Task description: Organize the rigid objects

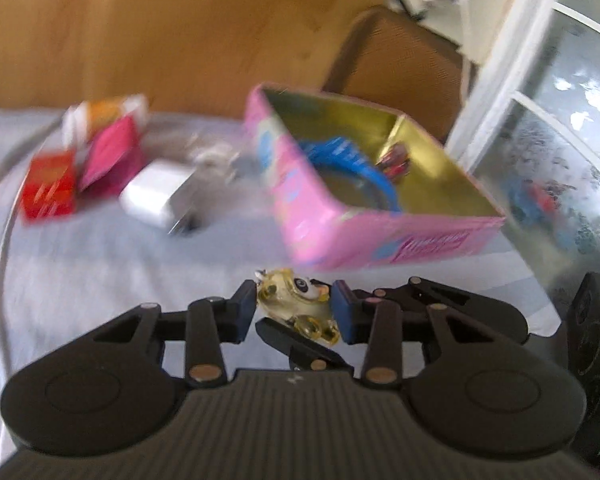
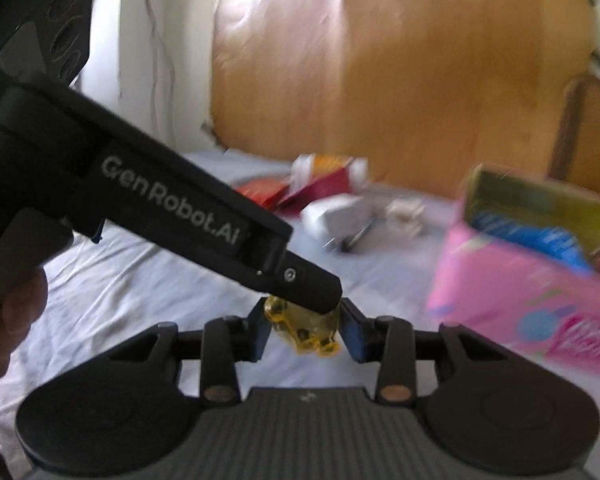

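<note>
Grippers both pinching one yellow toy [image 1: 296,304]: left gripper [image 1: 294,308], right gripper [image 2: 304,330], pink box [image 1: 380,240] at right of frame.

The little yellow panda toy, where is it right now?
The yellow panda toy sits between the left tongs and the right tongs, held above the pale sheet, just before the pink box.

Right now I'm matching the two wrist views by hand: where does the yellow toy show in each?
Left wrist: yellow toy low centre, between the left tongs.
Right wrist: low centre, between the right tongs, partly under the left tongs' tip.
Shared landmark: pink box, beyond the toy, to the right.
</note>
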Available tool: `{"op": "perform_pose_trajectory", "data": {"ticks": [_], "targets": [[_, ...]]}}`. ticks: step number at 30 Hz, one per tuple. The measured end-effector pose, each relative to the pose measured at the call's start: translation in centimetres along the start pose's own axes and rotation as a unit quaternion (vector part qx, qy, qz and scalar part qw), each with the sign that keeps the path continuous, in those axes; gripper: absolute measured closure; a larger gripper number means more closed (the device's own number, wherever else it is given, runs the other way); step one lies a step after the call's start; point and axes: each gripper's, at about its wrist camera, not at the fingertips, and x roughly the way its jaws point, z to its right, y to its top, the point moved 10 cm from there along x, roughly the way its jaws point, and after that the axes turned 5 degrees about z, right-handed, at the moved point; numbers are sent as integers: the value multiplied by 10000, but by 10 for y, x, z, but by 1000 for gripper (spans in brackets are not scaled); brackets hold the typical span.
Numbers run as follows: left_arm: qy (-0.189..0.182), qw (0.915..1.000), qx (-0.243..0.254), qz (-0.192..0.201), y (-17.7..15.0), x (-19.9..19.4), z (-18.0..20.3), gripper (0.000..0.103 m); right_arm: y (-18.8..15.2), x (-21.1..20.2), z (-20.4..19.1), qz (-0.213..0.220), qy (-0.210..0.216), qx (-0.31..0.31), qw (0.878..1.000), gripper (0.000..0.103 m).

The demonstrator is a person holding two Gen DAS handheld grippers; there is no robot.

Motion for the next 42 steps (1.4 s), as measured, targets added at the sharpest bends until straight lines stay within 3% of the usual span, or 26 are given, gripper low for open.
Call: {"op": "perform_pose_trajectory", "data": {"ticks": [5, 9, 15, 19, 22, 33, 38, 42], "targets": [[-206, 9980, 534, 283, 43, 29, 55, 60, 28, -16, 59, 394, -627, 15, 9973, 67], [-392, 9959, 746, 333, 61, 63, 84, 60, 36, -17, 112, 460, -969, 350, 9936, 67], [-375, 9957, 838, 137, 63, 116, 100, 61, 21, 4, 171, 99, -1230, 887, 9884, 66], [34, 9952, 969, 145, 58, 128, 91, 59, 6, 17, 187, -268, -1371, 1183, 9831, 63], [155, 9941, 1044, 261, 59, 119, 85, 58, 3, 15, 191, -259, -1497, 1259, 9803, 56], [696, 9907, 799, 851, 62, 35, 27, 57, 32, 3, 170, -115, -1593, 1035, 9817, 56], [1325, 9848, 611, 946, 41, 1, -33, 56, 49, 6, 138, -89, -1601, 698, 9846, 56], [2031, 9727, 497, 1003, 24, -26, -91, 55, 62, 14, 105, -67, -1513, 449, 9874, 56]]}}
